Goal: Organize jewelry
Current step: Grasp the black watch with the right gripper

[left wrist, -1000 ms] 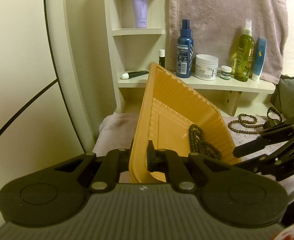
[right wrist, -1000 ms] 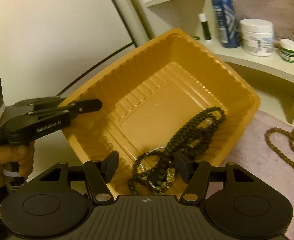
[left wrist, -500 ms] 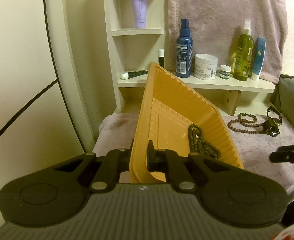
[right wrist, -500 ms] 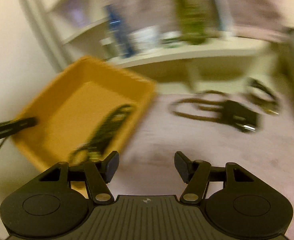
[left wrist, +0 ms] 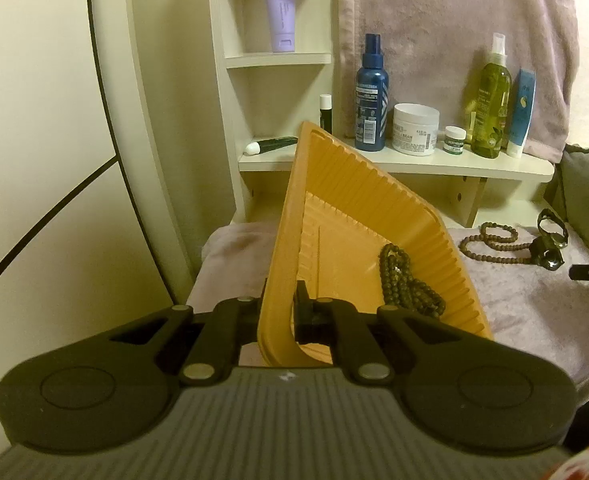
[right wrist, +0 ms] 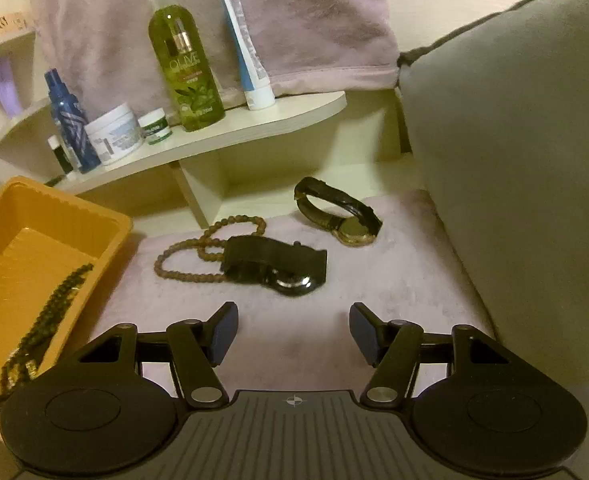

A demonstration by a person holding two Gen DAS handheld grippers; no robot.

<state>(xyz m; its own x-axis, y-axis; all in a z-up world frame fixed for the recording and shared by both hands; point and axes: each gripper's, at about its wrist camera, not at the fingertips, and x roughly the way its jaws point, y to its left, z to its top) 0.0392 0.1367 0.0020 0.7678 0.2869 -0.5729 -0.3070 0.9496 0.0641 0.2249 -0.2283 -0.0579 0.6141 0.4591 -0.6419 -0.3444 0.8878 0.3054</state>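
Gripping the near rim of the orange tray (left wrist: 358, 216), my left gripper (left wrist: 280, 312) has its jaws clamped on the wall, and the tray sits tilted. Dark beads (left wrist: 398, 280) lie inside it at 3 o'clock. My right gripper (right wrist: 293, 332) hangs wide open and empty above the pink cloth (right wrist: 294, 320); at 12 o'clock lie a black watch (right wrist: 278, 264) touching brown beads (right wrist: 198, 248), and a strap watch (right wrist: 338, 212) at 1 o'clock.

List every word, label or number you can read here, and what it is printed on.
"OLIVE": tall green spray bottle.
"CREAM": white round jar; the line above it is blurred.
Dark blue spray bottle, small green-lidded jar, lilac tube and blue-and-white tube: print too small.
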